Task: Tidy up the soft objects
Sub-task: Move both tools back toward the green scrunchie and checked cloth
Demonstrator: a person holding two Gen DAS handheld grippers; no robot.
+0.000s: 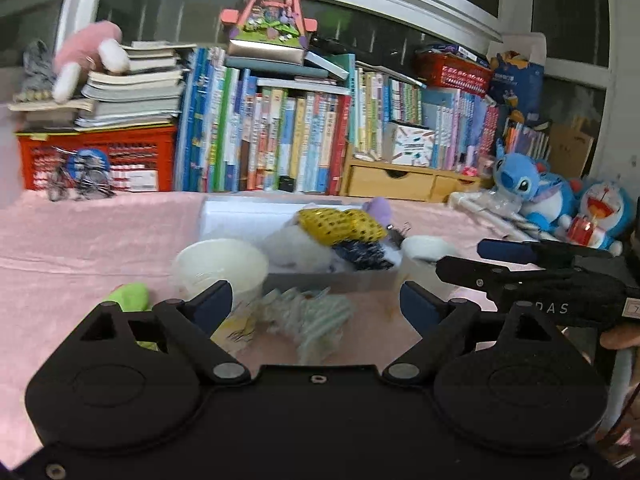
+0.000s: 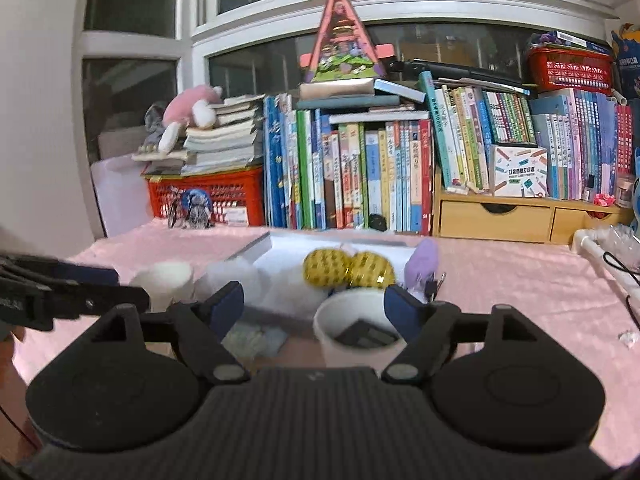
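Observation:
A shallow white box on the pink cloth holds soft toys: a white plush, yellow patterned balls and a purple plush. A pale striped soft item lies on the cloth in front of the box, between the fingers of my open, empty left gripper. A green plush lies at its left. My right gripper is open and empty above a white cup; it also shows in the left wrist view. The balls and box lie beyond.
A white cup stands left of the box. Books, red crates and a wooden drawer unit line the back. Blue plush toys sit at the far right. A white tube lies at the right.

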